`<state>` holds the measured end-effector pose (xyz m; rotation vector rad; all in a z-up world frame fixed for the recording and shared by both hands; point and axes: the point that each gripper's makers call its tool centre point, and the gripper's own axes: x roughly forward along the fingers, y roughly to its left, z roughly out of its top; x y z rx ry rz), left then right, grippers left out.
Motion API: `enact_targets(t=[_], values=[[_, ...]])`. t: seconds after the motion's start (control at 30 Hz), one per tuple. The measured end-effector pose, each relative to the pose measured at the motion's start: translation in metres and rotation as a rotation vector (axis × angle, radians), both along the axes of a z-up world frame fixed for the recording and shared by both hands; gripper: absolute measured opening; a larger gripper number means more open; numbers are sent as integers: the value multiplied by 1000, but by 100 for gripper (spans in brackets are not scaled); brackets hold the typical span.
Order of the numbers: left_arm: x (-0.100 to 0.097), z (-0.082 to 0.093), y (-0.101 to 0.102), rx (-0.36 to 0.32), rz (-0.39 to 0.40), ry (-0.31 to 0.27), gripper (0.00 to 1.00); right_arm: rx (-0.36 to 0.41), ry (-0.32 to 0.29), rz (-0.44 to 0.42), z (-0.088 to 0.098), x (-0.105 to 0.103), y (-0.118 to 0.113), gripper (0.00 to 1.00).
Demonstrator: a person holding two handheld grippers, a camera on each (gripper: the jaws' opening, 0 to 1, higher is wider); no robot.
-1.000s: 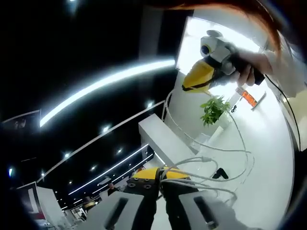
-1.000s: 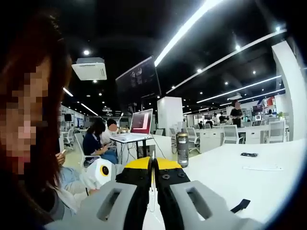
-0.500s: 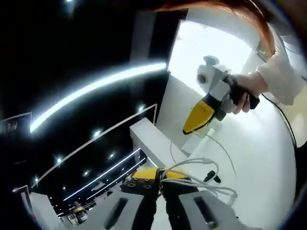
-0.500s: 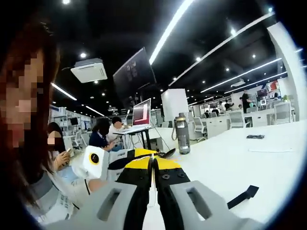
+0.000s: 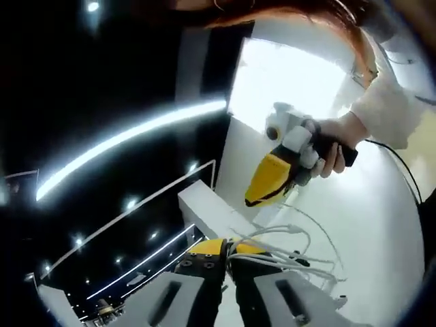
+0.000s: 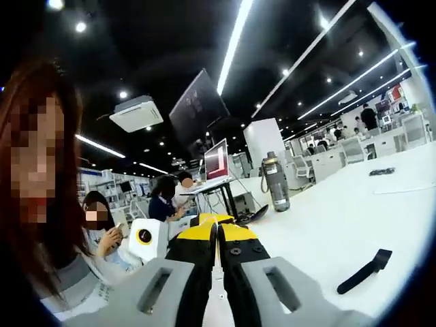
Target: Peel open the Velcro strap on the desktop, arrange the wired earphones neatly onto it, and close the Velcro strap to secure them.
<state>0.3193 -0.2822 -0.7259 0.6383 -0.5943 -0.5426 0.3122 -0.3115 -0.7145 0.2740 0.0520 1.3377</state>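
Observation:
The white wired earphones (image 5: 294, 253) hang in loose loops from my left gripper (image 5: 219, 246), whose yellow-tipped jaws are shut on the cable low in the left gripper view. Above it, a hand (image 5: 329, 145) holds my right gripper (image 5: 251, 199), with a thin strand of cable leading toward its closed tips. In the right gripper view my right gripper (image 6: 216, 228) is shut, with a pale strand between its jaws. The left gripper (image 6: 204, 219) sits just behind its tips. The black Velcro strap (image 6: 364, 271) lies flat on the white desktop (image 6: 327, 225) to the right, apart from both grippers.
A dark water bottle (image 6: 276, 182) stands on the desktop further back. An open laptop (image 6: 216, 161) sits on another desk with seated people (image 6: 163, 197) nearby. More desks and chairs fill the far right. A black cord (image 5: 398, 174) runs over the desktop.
Both views have tilted upward. The right gripper has come down closer to the left gripper's tips, and the earphone loops have bunched together. The strap now sits lower right.

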Motion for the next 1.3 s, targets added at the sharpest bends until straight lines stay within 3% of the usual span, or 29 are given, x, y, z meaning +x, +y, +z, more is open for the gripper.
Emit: enact_targets(t=[0.33,0.97,1.07,1.3], values=[[2,-3,-6,8,-17,11,7,-91,-1,-87,-24,28,2,4],[5,-3,-16,22,-40,36,6,-142,25,-66,-44,36,16,5],[9,0,-12,23,-15,37,6,-140,21,-82,-45,38,11,7],[18,14,0,-48,14,70,6,-151,-5,-168,-55,39,-9,9]])
